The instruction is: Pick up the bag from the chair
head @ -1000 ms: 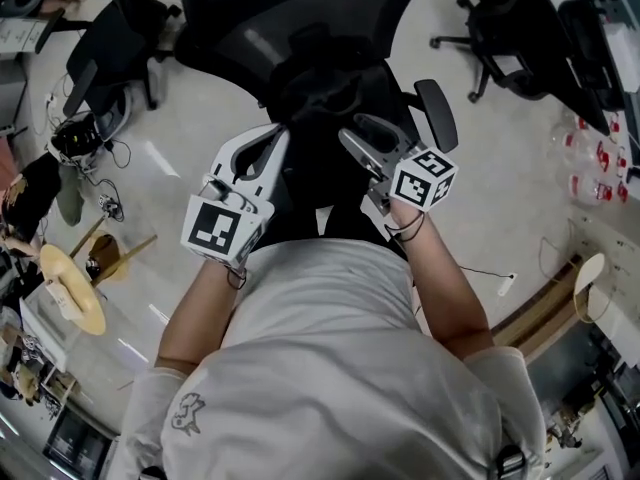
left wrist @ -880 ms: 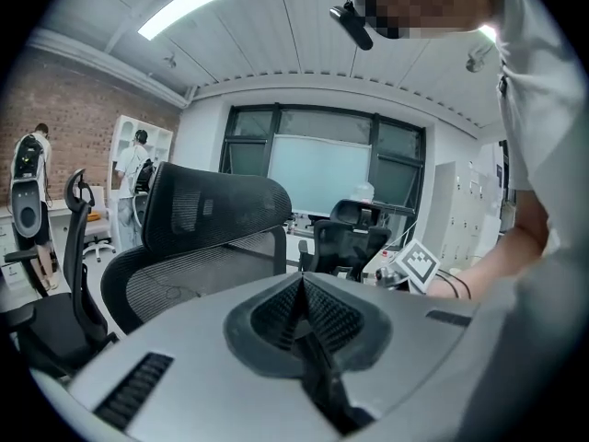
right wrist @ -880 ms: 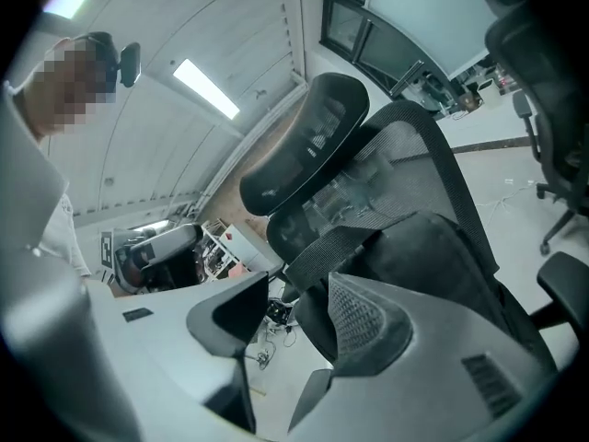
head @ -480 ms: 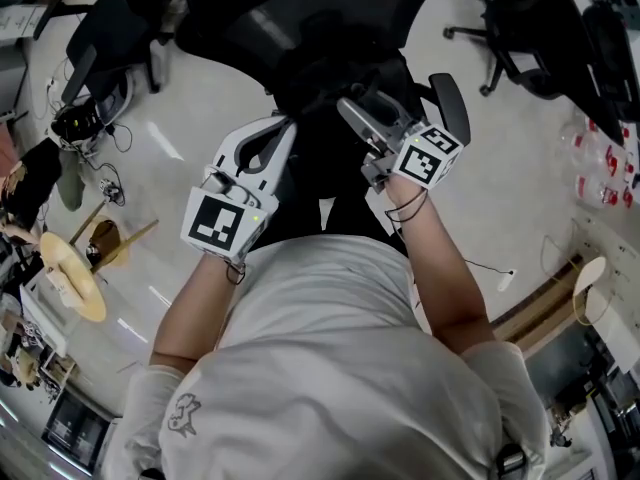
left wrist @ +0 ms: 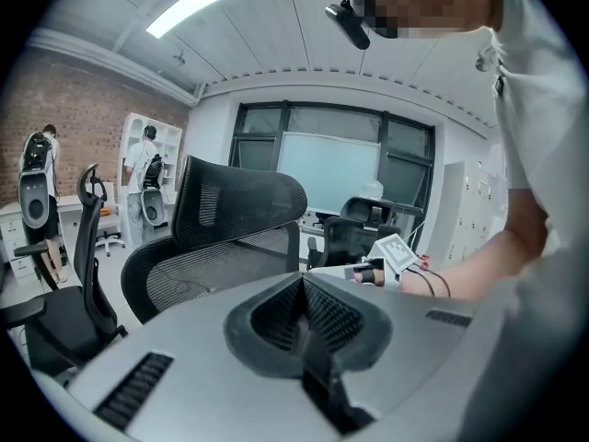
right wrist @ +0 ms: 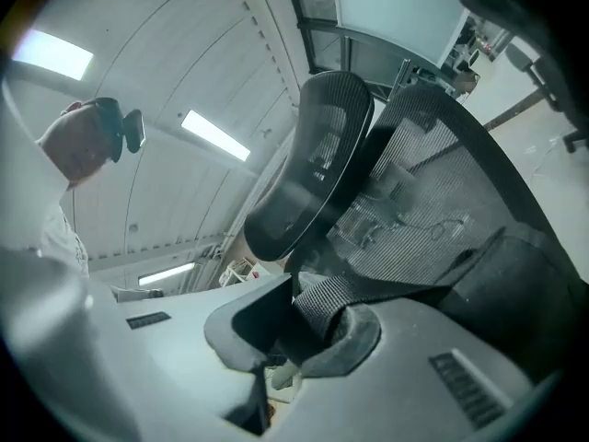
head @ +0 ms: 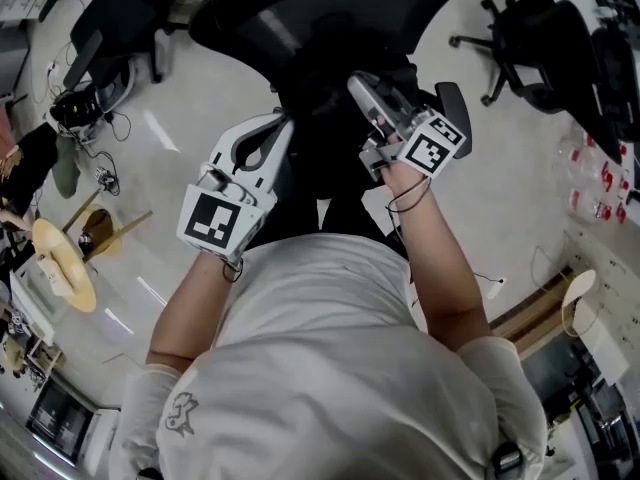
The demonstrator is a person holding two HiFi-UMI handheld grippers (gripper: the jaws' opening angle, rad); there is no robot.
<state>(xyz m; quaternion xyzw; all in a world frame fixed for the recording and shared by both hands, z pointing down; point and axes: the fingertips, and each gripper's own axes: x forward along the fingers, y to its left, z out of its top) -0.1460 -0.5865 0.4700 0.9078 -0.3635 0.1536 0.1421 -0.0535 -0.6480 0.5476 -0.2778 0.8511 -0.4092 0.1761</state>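
Note:
A black office chair point(head: 320, 13) with a mesh back stands in front of me in the head view. A black bag point(head: 325, 173) lies on its seat, hard to tell apart from the dark seat. My right gripper point(head: 372, 93) is over the chair, shut on the bag's woven black strap point(right wrist: 363, 288), which runs between its jaws in the right gripper view. My left gripper point(head: 280, 133) hovers at the bag's left side, shut with nothing between its pads point(left wrist: 327, 316). The left gripper view looks past the chair's mesh back point(left wrist: 235, 215) to the right gripper's marker cube point(left wrist: 396, 251).
The chair's right armrest point(head: 455, 108) sits just beside my right hand. Other black chairs stand at the far right point(head: 545, 38) and far left point(head: 110, 28). Cables point(head: 80, 118) and a yellow disc point(head: 60, 268) lie on the floor at left; bottles point(head: 600, 168) at right.
My right gripper has moved away from me toward the chair back, still holding the strap. The left gripper has barely shifted.

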